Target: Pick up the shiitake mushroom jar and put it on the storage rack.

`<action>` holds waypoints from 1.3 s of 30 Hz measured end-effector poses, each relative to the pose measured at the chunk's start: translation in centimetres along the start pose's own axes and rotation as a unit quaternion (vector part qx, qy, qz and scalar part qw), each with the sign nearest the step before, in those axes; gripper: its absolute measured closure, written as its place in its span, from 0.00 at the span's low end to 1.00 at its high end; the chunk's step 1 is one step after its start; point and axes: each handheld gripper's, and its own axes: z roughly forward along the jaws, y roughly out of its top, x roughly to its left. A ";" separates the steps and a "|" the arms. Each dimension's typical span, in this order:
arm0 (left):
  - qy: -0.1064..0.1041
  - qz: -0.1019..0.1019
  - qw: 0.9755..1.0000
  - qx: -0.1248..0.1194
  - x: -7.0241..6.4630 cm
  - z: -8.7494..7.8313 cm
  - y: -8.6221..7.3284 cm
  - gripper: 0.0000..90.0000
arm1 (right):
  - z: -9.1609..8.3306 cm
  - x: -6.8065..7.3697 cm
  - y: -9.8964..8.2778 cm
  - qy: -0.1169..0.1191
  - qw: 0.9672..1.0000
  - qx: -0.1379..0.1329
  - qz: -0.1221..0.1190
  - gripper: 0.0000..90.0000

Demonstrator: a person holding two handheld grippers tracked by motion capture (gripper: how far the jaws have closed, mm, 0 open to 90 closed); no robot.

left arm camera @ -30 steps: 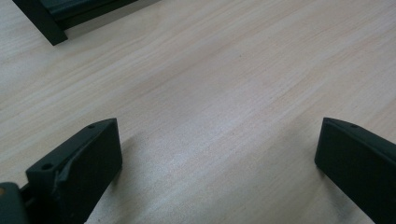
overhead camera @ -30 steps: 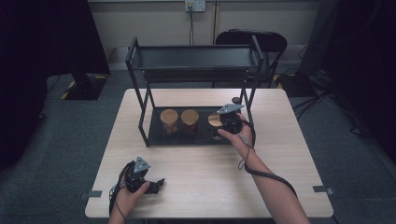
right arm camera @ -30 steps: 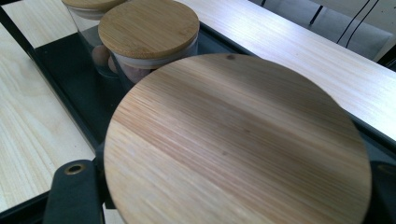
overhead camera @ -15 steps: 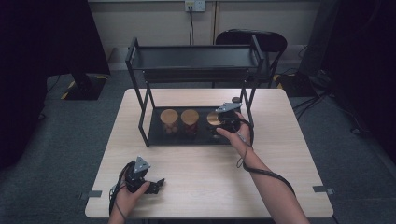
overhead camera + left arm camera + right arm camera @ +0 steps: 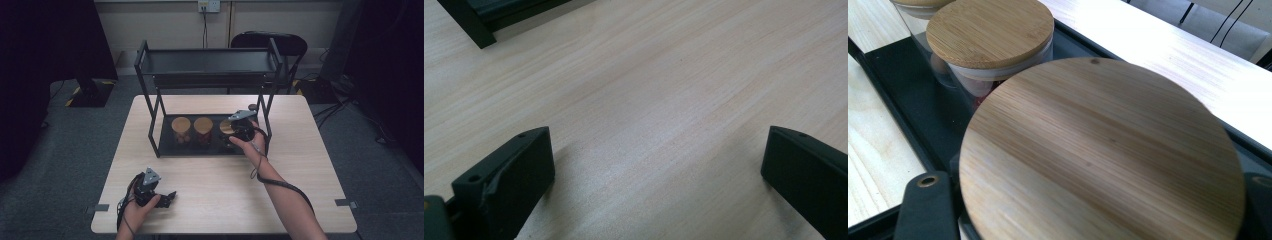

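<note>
- Jar with bamboo lid (image 5: 1103, 155): rightmost of three in a row on the black bottom tray (image 5: 165, 145) of the rack, seen from the high view at (image 5: 226, 128). Upright, lid level.
- In the right tool view the lid is close up; a black jaw sits at each lower edge of it, one at lower left and one at lower right, against the jar's sides beneath the lid.
- Right tool (image 5: 235, 134): closed on this jar, jaws on either side of it. Right hand (image 5: 248, 143) reaches in from the front of the rack, beneath the upper shelf.
- Middle jar (image 5: 990, 32): just beside the held jar, same kind of bamboo lid, clear glass body with reddish contents. Whether the two jars touch cannot be told.
- Left jar (image 5: 181, 129): next along the tray, near the middle one, also with a bamboo lid.
- Rack (image 5: 150, 100): black metal frame, upper shelf (image 5: 207, 61) above the tray; stands on the far half of the counter (image 5: 300, 175).
- Left tool (image 5: 159, 199): lying low at the near left edge of the counter, well apart from the rack, held by the left hand (image 5: 134, 212). Jaws wide, bare wood between them in the left tool view; a black rack foot (image 5: 469, 25) shows at upper left there.
- Black chair (image 5: 295, 47): behind the counter, beyond the rack.
</note>
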 end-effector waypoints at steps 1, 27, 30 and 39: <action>0.000 0.001 1.000 0.000 0.0 0.0 0.0 0.00 | 0.1 0.0 0.0 0.000 1.000 -0.001 0.000 0.28; -0.001 0.001 1.000 0.000 0.0 0.0 0.0 0.00 | 1.9 -0.4 -0.1 -0.007 1.000 -0.002 0.008 0.28; -0.001 0.001 1.000 0.000 0.0 0.0 0.0 0.00 | 2.1 -0.4 -0.1 -0.006 1.000 -0.002 0.008 0.28; -0.001 0.001 1.000 0.000 0.0 0.0 0.0 0.00 | 2.5 -0.7 -0.3 -0.006 1.000 -0.005 0.012 0.28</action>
